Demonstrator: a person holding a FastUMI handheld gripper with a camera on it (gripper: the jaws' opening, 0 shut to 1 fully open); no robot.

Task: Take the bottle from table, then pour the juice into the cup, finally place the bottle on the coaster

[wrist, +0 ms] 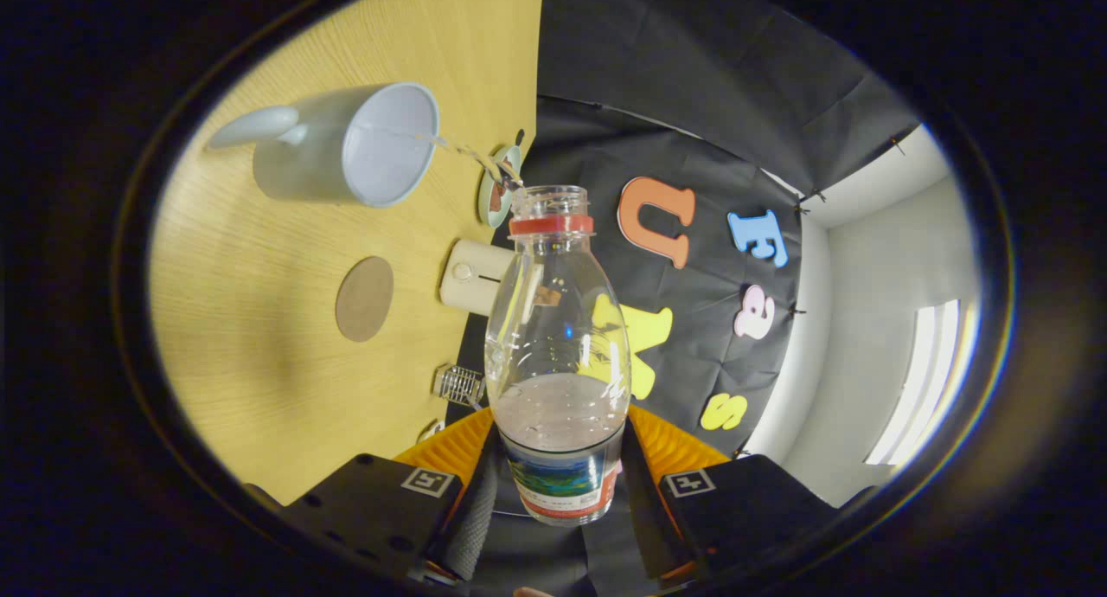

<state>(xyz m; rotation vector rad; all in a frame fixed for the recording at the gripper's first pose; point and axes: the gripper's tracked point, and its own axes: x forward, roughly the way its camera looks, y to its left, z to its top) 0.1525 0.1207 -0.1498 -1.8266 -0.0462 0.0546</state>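
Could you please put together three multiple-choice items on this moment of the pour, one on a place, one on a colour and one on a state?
1. Where does the round brown coaster lie?
A. on the wooden table, between the cup and the gripper
B. under the cup
C. on the bottle's mouth

2. What colour is the ring around the neck of the bottle?
A. green
B. red
C. white

3. What is the gripper doing?
A. open above the cup
B. shut on the coaster
C. shut on the bottle, tilted, liquid streaming into the pale blue cup

Answers: 1 A, the coaster lies bare on the table; 2 B, a red band sits below the open mouth; 3 C, both fingers press the bottle's base and a stream reaches the cup.
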